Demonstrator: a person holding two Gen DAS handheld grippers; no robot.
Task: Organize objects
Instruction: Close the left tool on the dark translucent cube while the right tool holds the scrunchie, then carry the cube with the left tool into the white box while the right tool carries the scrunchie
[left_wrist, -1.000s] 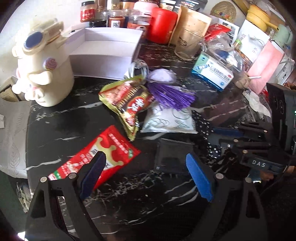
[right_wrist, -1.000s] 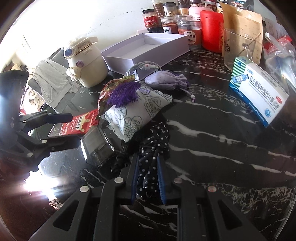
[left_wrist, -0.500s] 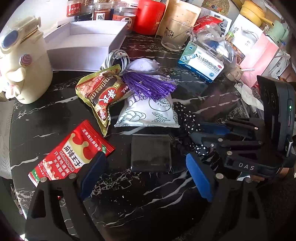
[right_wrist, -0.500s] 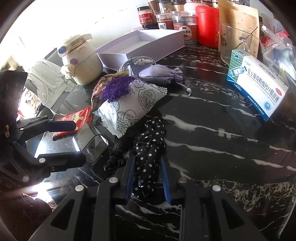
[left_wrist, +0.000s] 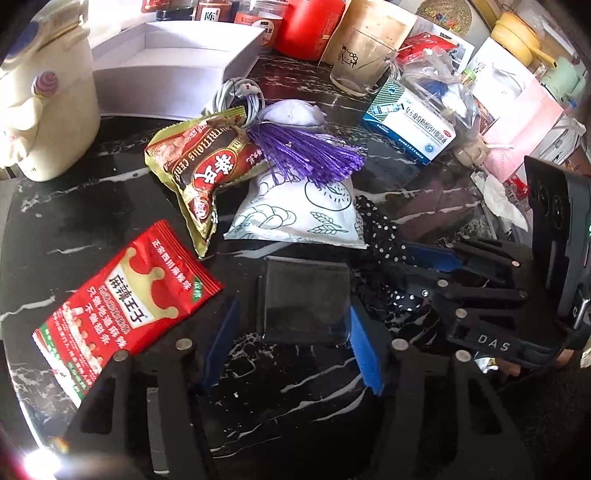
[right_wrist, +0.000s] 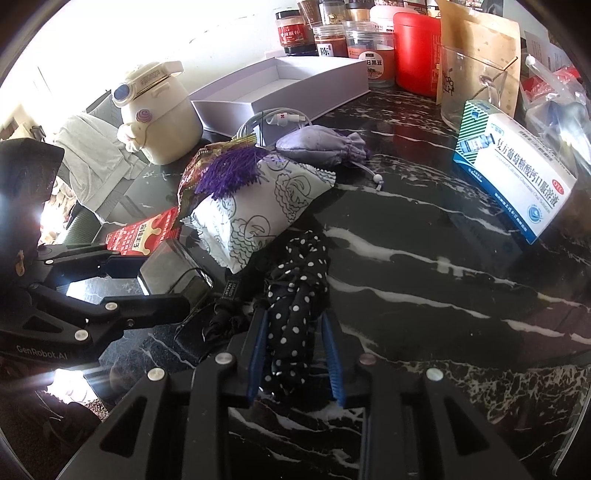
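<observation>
A flat black case (left_wrist: 306, 295) lies on the black marble table (left_wrist: 92, 206). My left gripper (left_wrist: 294, 305) comes down over it with its jaws closing, and the blue pads (left_wrist: 360, 347) meet its two sides. In the right wrist view the left gripper (right_wrist: 165, 281) holds the case (right_wrist: 173, 266) between its fingers. A black cloth with white dots (right_wrist: 295, 280) lies bunched on the table. My right gripper (right_wrist: 293, 313) straddles its near end, pads slightly off the cloth. In the left wrist view the right gripper (left_wrist: 397, 271) sits to the right, over the cloth (left_wrist: 376, 229).
A red snack packet (left_wrist: 125, 302), a brown-red packet (left_wrist: 203, 162), a white patterned pouch (left_wrist: 295, 214) and a purple tassel (left_wrist: 306, 151) crowd the middle. Behind stand an open white box (left_wrist: 173, 62), a cream jar (left_wrist: 40, 107), several jars and a medicine box (right_wrist: 517, 177).
My left gripper has sunk towards the black case and its wide jaws have narrowed onto it. The right gripper's pads have eased apart around the dotted cloth.
</observation>
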